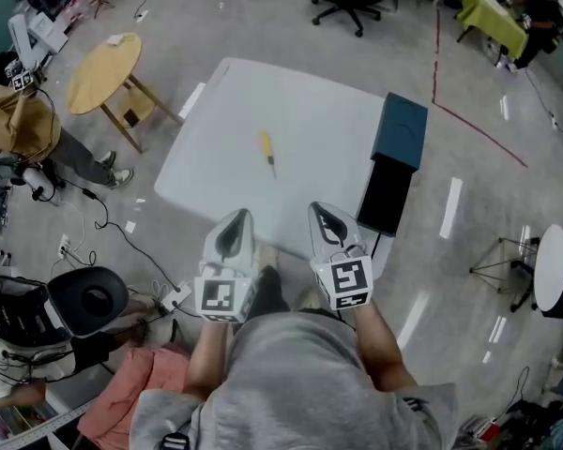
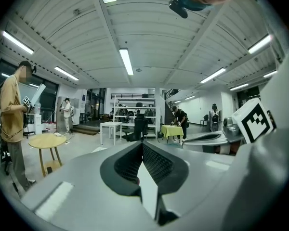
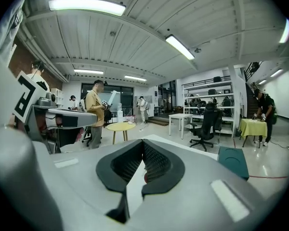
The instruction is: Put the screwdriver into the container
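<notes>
Screwdriver [image 1: 267, 151] lay flat near the middle of the white tabletop [image 1: 310, 111]. Teal container [image 1: 400, 129] stood at the tabletop's right edge. Left gripper [image 1: 236, 223] and right gripper [image 1: 324, 218] hung over the tabletop's near edge, jaws closed together, nothing between them.

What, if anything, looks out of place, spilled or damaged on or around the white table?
Nothing stands out. The yellow screwdriver lies flat and alone on the white table, and the dark teal container sits at the table's right side, not tipped. I see no spill and no damage.
</notes>
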Tool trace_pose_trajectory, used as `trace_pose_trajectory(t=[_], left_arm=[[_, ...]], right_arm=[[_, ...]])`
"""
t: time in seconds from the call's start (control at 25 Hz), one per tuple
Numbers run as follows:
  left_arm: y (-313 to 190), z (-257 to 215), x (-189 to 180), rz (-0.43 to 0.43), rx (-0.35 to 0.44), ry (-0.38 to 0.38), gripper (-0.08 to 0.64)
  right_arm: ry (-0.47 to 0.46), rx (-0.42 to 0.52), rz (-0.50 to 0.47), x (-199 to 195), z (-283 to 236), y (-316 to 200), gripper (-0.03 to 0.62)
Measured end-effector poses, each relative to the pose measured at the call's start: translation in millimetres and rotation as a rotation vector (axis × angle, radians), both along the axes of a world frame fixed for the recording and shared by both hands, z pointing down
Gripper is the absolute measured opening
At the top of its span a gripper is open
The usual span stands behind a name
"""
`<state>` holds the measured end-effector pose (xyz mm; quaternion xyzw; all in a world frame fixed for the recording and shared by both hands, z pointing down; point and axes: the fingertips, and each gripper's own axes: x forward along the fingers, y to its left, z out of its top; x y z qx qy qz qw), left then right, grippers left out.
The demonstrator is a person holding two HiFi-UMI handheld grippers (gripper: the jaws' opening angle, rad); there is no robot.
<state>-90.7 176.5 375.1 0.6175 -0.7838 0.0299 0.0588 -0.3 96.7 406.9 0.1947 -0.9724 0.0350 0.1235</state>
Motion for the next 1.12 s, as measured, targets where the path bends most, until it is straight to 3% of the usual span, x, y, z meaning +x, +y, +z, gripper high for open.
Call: trace_pose_trajectory(t=[0.44,0.72,1.12], left_arm=[[-50.1,20.1,-63.5,0.048,-0.066,0.068,0.012],[-76.7,51.9,-121.5,0.089,-0.113,0.11,0.011],[-104.7,101.6,-148.8,0.143,-0.195,0.185,0.012]], right_arm=[[0.081,-0.048,0.034,-59.9,13.9,-45.1,0.003],[0.131,-0.081,0.061,-117.9,40.7,-67.2,0.003],[0.208,-0.155,0.089,-148.2,84.4,-87.8,0.003]])
